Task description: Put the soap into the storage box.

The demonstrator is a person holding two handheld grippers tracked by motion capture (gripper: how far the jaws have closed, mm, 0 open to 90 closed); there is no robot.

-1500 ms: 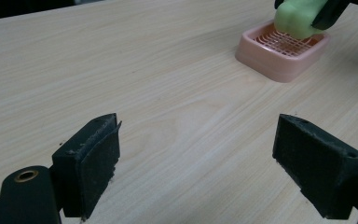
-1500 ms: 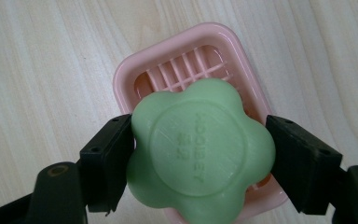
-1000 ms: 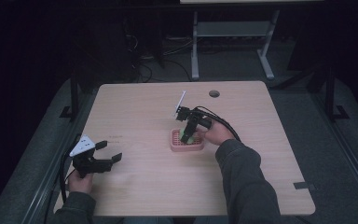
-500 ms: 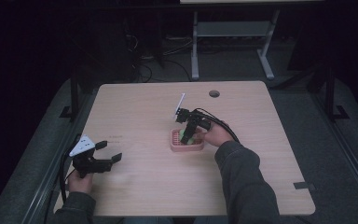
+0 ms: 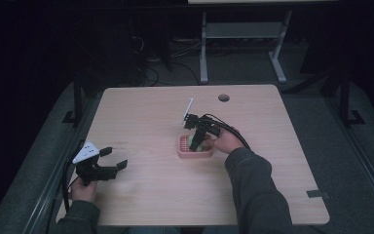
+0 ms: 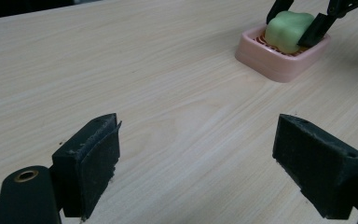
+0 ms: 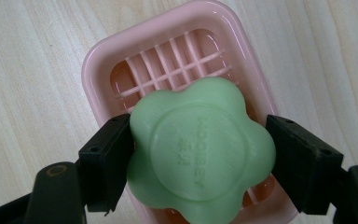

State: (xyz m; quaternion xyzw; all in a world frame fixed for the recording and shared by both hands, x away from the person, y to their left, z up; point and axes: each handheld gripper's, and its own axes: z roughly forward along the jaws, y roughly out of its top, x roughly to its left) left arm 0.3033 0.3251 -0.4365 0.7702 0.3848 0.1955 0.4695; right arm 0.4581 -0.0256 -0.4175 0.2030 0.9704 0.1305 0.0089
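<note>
The right gripper has its two black jaws pressed against opposite sides of the pale green flower-shaped bar of soap, which sits over the ribbed grid of the pink rectangular plastic soap dish near the middle of the light wooden table; whether the soap rests on the grid or hangs just above it I cannot tell. Soap is probably slippery, so the grip is best kept square across its widest lobes and any movement straight up or down, clear of the dish's rim. The left gripper waits well apart near the table's left edge, jaws wide apart and holding nothing.
</note>
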